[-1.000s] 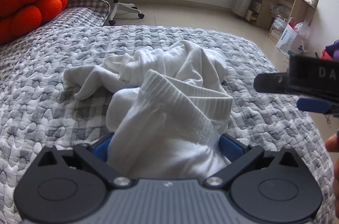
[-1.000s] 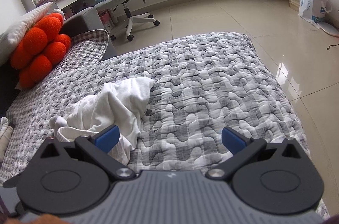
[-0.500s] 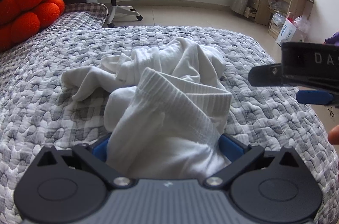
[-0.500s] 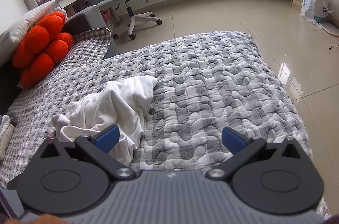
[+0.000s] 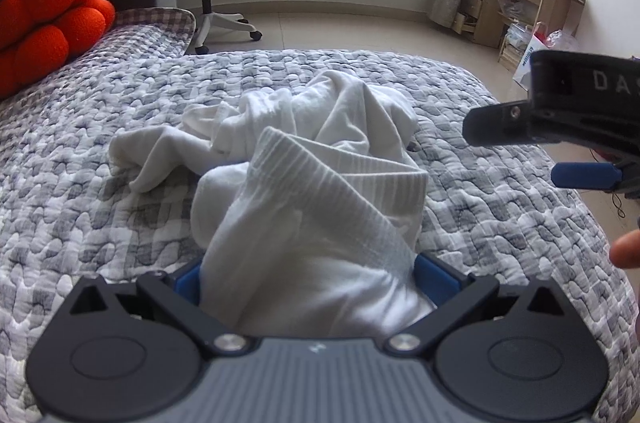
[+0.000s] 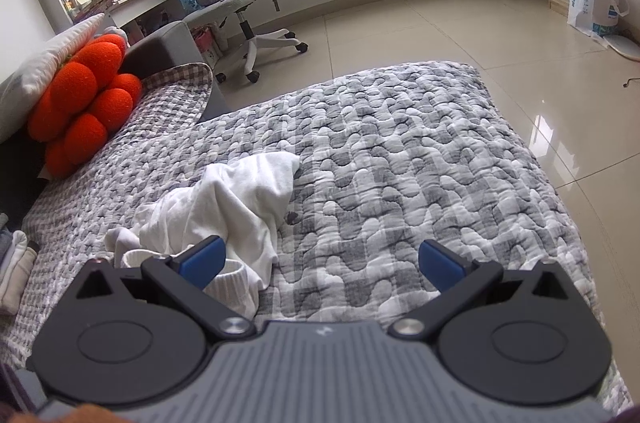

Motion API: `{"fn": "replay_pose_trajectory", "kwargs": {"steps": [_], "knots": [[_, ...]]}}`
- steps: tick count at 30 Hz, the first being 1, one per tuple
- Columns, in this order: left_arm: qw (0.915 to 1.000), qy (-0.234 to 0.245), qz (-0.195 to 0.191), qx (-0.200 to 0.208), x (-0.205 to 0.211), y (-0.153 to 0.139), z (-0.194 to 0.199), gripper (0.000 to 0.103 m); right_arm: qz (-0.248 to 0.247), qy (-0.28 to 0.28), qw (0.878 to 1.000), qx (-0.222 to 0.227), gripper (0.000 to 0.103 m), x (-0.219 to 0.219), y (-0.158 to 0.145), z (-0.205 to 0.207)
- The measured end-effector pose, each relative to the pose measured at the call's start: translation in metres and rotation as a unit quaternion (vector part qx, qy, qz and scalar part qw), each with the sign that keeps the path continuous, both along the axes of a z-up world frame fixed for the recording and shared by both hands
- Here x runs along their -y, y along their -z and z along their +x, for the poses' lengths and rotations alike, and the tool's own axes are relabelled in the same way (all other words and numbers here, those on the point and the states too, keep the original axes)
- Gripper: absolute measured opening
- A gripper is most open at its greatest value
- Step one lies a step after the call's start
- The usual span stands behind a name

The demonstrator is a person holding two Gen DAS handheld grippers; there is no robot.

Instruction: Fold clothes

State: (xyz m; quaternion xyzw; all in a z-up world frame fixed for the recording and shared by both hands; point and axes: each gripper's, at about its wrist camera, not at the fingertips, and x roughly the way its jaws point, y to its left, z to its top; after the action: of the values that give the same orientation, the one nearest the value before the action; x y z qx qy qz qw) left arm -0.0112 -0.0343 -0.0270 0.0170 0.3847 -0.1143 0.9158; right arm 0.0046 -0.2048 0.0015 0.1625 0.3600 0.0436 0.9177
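closer now, left gripper point(image 5: 307, 273) has pushed in, still clamped on the white garment point(image 5: 320, 191) bunched on the grey quilt point(image 5: 80, 163); right gripper point(image 6: 322, 261) hovers wide open and empty beside it, "da" readable on its casing.

Left gripper point(image 5: 308, 273) clamped on white garment point(image 5: 312, 191), right gripper point(image 6: 320, 259) spread wide (empty), hovering

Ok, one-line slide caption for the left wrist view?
Left tool grips crumpled white garment on quilted bed.
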Motion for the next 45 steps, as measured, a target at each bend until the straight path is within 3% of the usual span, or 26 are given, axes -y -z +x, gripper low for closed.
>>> {"fn": "replay_pose_trajectory", "kwargs": {"steps": [3, 5, 10, 12, 19, 26, 33, 37, 41, 45], "knots": [[0.9999, 0.0, -0.006, 0.009, -0.002, -0.003, -0.004, 0.1, 0.001, 0.001, 1.0, 0.003, 0.103, 0.001, -0.001, -0.001], [0.9998, 0.0, -0.01, 0.014, -0.003, -0.005, -0.006, 0.09, 0.0, 0.003, 1.0, 0.006, 0.103, 0.003, -0.002, -0.002], [0.9993, -0.006, -0.032, 0.021, -0.011, -0.015, -0.011, 0.04, 0.001, 0.011, 1.0, 0.007, 0.103, 0.004, -0.003, -0.002], [0.9985, -0.02, -0.035, 0.037, -0.02, -0.026, -0.014, 0.035, 0.001, 0.012, 1.0, 0.006, 0.103, 0.004, -0.002, -0.001], [0.9923, -0.067, -0.047, 0.094, -0.051, -0.063, -0.023, 0.031, 0.006, 0.016, 1.0, 0.008, 0.103, 0.003, -0.001, 0.0], [0.9805, -0.113, -0.058, 0.15, -0.081, -0.1, -0.033, 0.03, 0.013, 0.019, 1.0, 0.009, 0.103, 0.003, -0.001, 0.002], [0.9539, -0.176, -0.061, 0.235, -0.131, -0.155, -0.061, 0.029, 0.014, 0.0, 1.0, 0.012, 0.103, -0.009, 0.001, 0.006], [0.9412, -0.209, -0.05, 0.261, -0.16, -0.172, -0.066, 0.029, 0.007, -0.014, 1.0, 0.008, 0.103, -0.02, 0.004, 0.011], [0.9374, -0.217, -0.056, 0.266, -0.178, -0.183, -0.068, 0.027, 0.008, -0.046, 0.999, 0.009, 0.103, -0.035, 0.007, 0.015], [0.9358, -0.203, -0.063, 0.281, -0.188, -0.195, -0.074, 0.017, -0.007, -0.1, 0.995, 0.024, 0.103, -0.059, 0.007, 0.012]]}}
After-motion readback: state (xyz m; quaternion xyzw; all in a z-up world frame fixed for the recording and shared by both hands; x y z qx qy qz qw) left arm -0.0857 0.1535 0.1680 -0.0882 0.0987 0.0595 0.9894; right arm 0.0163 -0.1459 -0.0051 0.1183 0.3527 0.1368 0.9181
